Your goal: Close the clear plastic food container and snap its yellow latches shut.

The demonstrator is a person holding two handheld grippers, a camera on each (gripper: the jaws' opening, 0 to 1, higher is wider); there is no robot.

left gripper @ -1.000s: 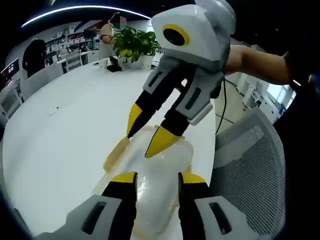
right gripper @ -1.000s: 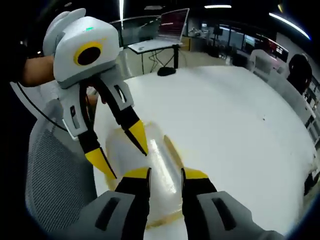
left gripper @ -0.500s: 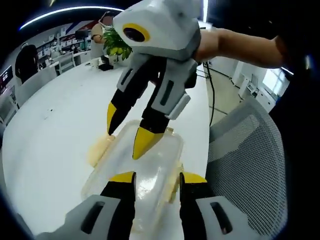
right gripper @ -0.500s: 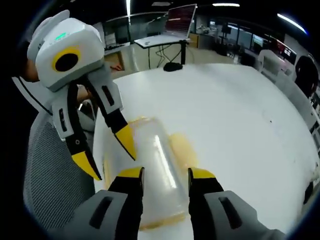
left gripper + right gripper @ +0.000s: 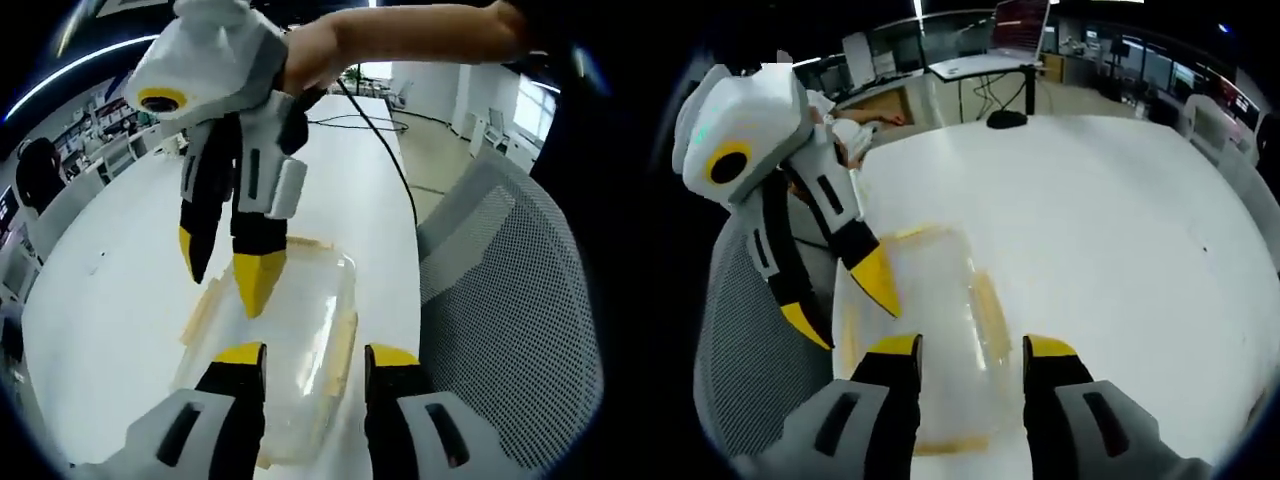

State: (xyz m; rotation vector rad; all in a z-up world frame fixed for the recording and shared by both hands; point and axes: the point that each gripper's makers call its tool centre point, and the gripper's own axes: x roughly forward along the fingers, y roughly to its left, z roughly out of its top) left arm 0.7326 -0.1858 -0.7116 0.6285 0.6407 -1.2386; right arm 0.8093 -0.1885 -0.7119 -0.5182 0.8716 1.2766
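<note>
Container (image 5: 290,340) flat on table (image 5: 110,300) near edge, lid on; left gripper (image 5: 315,358) jaws wide, empty, straddling near end; right gripper (image 5: 970,350) likewise at opposite end; latches (image 5: 990,315) appear unsnapped; press each squarely downward, bracing container with other gripper.

- The container (image 5: 290,340) lies on the counter (image 5: 120,290), near its edge
- the chair (image 5: 510,300) stands just beside that edge
- both tools, left (image 5: 312,352) and right (image 5: 970,345), hang above the container, facing each other
</note>
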